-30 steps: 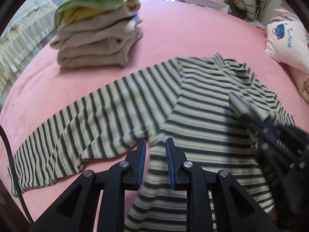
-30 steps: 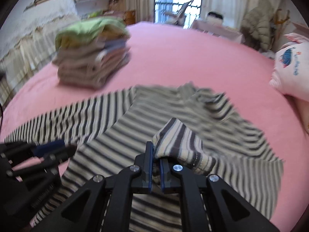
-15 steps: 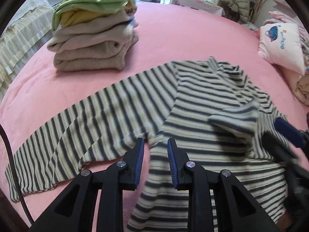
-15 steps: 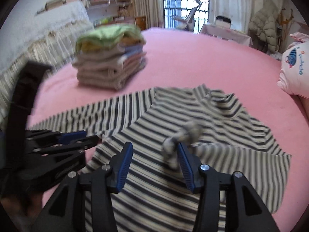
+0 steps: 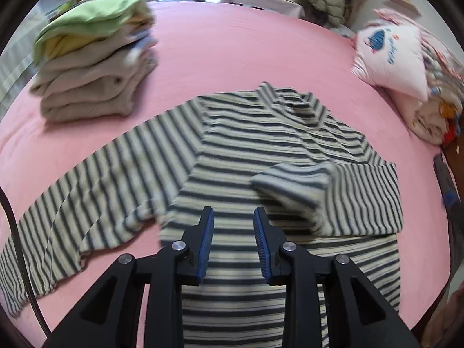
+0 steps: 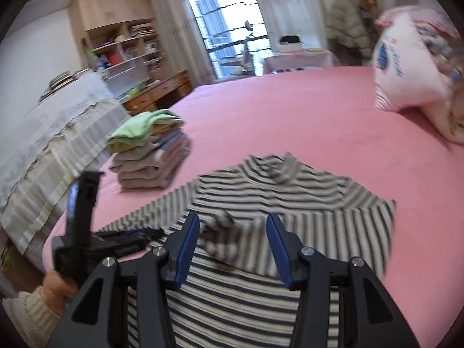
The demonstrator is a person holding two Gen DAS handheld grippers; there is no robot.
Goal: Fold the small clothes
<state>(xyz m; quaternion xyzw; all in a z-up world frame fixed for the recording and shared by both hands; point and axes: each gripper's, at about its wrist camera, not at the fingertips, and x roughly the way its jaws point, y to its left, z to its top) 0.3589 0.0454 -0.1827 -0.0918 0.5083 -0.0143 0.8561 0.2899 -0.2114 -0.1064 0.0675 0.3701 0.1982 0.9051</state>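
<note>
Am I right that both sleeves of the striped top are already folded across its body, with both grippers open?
Not quite: only one sleeve is folded across the striped top; the other sleeve lies stretched out on the pink bed, as the left wrist view shows. Left gripper and right gripper are open.

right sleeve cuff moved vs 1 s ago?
Yes. The right claw released it; the cuff now lies folded across the shirt's chest, below the collar.

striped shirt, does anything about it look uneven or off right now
Yes: the striped shirt is lopsided. Its right sleeve is folded in across the body, but the left sleeve lies stretched out on the pink bed, unfolded. Both grippers are open, holding nothing.
</note>
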